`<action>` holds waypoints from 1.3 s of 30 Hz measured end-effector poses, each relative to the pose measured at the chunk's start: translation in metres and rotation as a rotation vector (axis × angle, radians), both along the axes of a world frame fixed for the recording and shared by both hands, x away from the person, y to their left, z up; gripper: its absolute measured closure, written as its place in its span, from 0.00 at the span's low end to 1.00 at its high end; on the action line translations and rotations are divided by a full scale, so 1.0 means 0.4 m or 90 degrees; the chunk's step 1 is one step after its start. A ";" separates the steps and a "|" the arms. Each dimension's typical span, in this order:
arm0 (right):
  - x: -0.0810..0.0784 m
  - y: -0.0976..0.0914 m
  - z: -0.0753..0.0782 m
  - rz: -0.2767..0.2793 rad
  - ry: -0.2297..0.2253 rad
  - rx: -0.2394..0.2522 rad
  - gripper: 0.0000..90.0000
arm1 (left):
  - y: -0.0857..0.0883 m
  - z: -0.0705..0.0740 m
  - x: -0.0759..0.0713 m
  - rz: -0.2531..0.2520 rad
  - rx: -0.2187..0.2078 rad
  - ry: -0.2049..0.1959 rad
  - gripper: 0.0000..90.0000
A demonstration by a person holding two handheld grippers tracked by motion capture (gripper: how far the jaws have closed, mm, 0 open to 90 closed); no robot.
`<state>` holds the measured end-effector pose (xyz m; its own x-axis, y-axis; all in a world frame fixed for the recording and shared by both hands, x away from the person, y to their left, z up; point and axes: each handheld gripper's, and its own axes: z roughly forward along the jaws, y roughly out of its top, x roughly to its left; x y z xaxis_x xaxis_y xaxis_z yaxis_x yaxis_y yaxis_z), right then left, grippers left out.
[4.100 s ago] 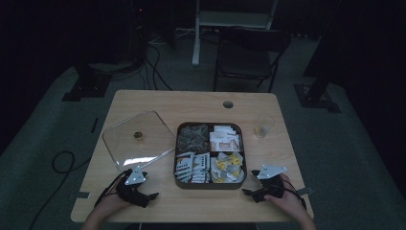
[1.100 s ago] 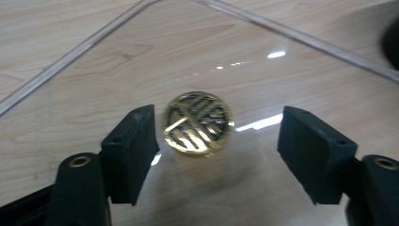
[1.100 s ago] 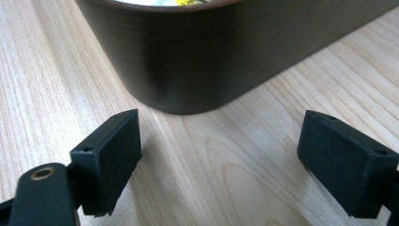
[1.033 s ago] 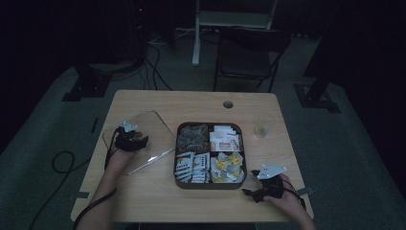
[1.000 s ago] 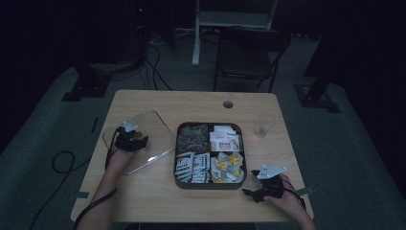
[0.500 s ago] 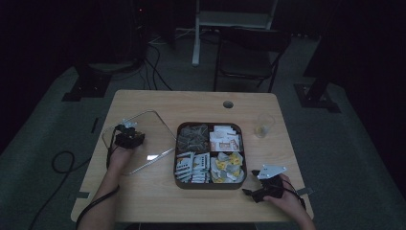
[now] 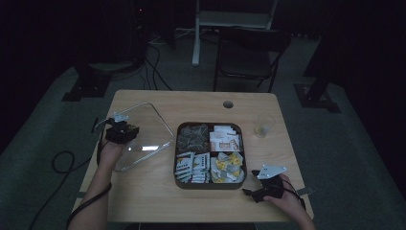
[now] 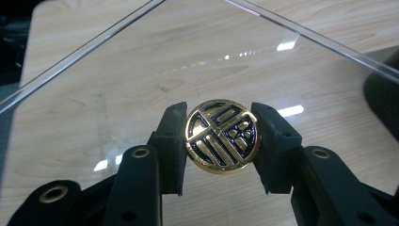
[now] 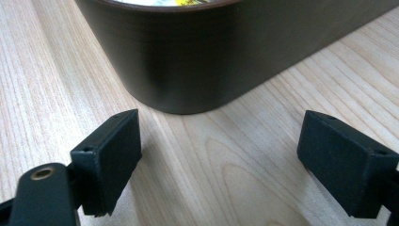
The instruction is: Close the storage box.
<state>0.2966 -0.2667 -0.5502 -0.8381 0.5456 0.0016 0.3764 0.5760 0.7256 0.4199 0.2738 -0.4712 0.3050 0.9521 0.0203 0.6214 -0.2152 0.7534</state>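
The left gripper (image 8: 221, 141), at the table's (image 7: 158, 206) nine o'clock, clamps the clear lid's (image 8: 141, 84) gold knob (image 8: 222, 139); the right gripper (image 9: 221, 160) gapes wide, resting at five o'clock.

worktop (image 7: 158, 201): light wood, round cable hole near the far edge
glass (image 7: 264, 125): small clear one, sitting right of the tray, bit of yellowish liquid at the bottom
chair (image 7: 249, 52): dark folding one behind the worktop
floor: cables trailing around (image 7: 60, 163)

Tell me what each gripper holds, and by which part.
The left gripper clamps the round gold knob of the clear lid by its two opposite sides. The right gripper is open and holds nothing.
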 end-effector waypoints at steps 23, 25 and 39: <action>0.000 0.000 0.000 0.000 0.000 0.000 0.15 | -0.107 0.095 -0.037 -0.111 -0.027 -0.038 0.66; 0.000 0.000 0.000 0.000 0.000 0.000 0.15 | -0.125 0.102 -0.040 -0.126 -0.031 -0.041 0.66; 0.000 0.000 0.000 0.000 0.000 0.000 0.15 | -0.256 0.136 -0.060 -0.217 -0.038 -0.049 0.66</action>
<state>0.2967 -0.2668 -0.5502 -0.8380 0.5457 0.0018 0.3768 0.5762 0.7253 0.3959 0.1716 -0.4167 0.6056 0.7957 0.0040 0.4615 -0.3553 0.8129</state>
